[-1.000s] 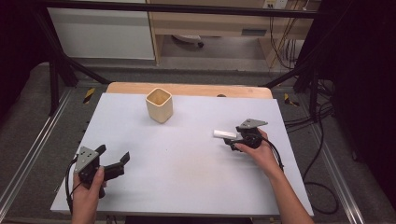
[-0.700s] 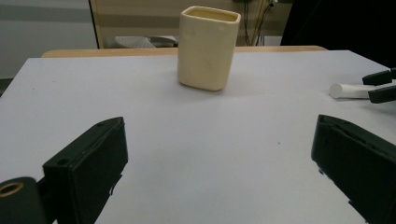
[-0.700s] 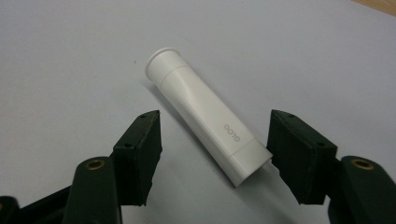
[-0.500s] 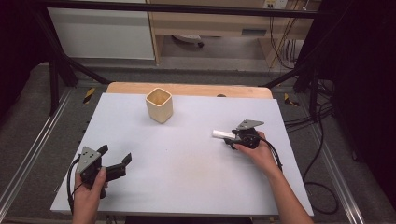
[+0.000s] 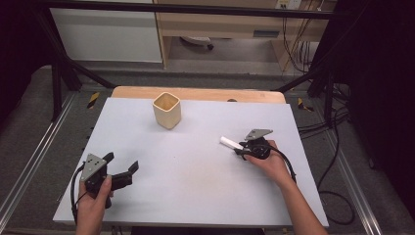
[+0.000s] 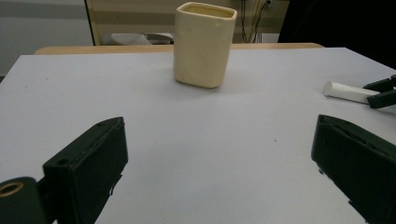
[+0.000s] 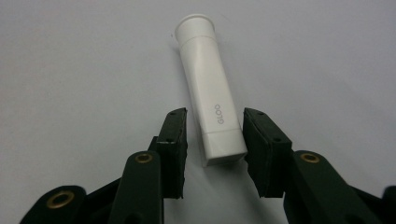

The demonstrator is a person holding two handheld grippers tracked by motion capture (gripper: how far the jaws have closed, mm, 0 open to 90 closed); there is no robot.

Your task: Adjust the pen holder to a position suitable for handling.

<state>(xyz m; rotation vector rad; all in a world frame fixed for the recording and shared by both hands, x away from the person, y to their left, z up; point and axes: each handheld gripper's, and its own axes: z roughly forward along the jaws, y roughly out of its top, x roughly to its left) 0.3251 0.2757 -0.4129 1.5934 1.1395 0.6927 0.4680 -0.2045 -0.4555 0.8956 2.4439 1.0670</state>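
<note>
1. Right gripper view puts me close behind the right gripper (image 7: 214,149): its two black jaws stand a little apart, one on each side of the flat end of a white tube (image 7: 208,88) that lies on the pale tabletop (image 7: 70,70). There is a narrow gap on the left side. On the right side the pad looks almost against the tube, and I cannot tell whether it touches.
2. That tube has "GLOO" printed along it, and its round capped end points away from the gripper.
3. From the high view, the right gripper (image 5: 240,149) sits at the right side of the table (image 5: 195,181), held low by the person's right hand (image 5: 269,164), with the grey three-cornered plate on top and a black cable curling back past the wrist. The white tube (image 5: 229,143) sticks out from the jaws toward the left and slightly away from the person.
4. Over on the near left, the left hand (image 5: 93,198) holds the left gripper (image 5: 120,169). Its jaws are spread wide with nothing between them, and they point toward the middle of the table.
5. Left gripper view confirms it: the left gripper (image 6: 219,163) has both pads far apart over bare tabletop.
6. Farther off in that view stands a cream square-sided cup (image 6: 204,44), upright and open at the top, well apart from both grippers. In the high view the cup (image 5: 167,110) is near the far edge, left of centre.
7. A wooden board (image 5: 195,93) shows beyond the far edge of the pale surface.
</note>
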